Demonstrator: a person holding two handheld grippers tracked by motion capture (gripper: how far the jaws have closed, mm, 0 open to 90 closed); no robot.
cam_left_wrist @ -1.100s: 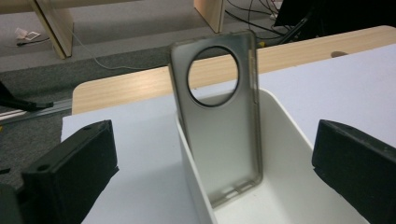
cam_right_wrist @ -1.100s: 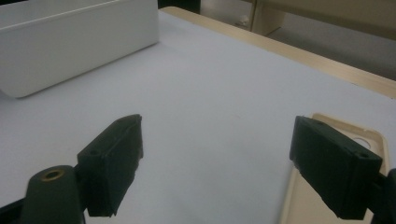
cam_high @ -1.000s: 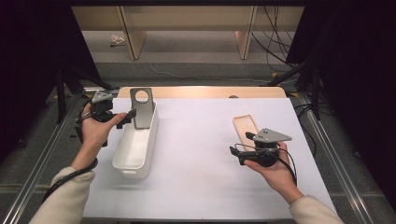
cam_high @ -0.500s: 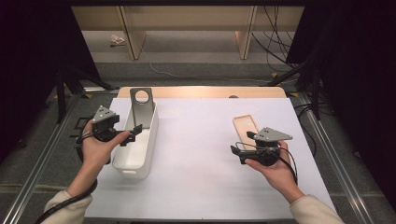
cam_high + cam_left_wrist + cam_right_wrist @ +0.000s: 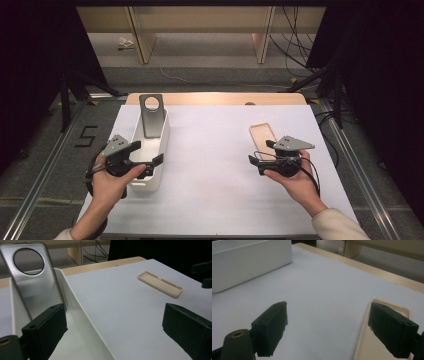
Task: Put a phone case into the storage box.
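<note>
A long white bin (image 5: 165, 132) lies on the left of the white table top, and a grey phone case (image 5: 151, 116) with a round hole leans upright in its far end. My left gripper (image 5: 147, 154) hovers open over the bin's near end; its view has one jaw inside the bin (image 5: 75, 302) and the other over the table, with the grey case (image 5: 32, 277) ahead. A beige phone case (image 5: 263, 136) lies flat on the right. My right gripper (image 5: 261, 153) is open just in front of it, with the beige case (image 5: 365, 346) under its right jaw.
The table's wooden far edge (image 5: 215, 98) borders the white sheet. Wooden shelf legs and cables stand on the floor beyond. A "5" (image 5: 86, 136) is marked on the floor to the left. The white bin (image 5: 249, 262) is far off in the right gripper view.
My left gripper has drawn back from the grey case at the bin's far end to the bin's near end, staying open. The right gripper has not moved.
</note>
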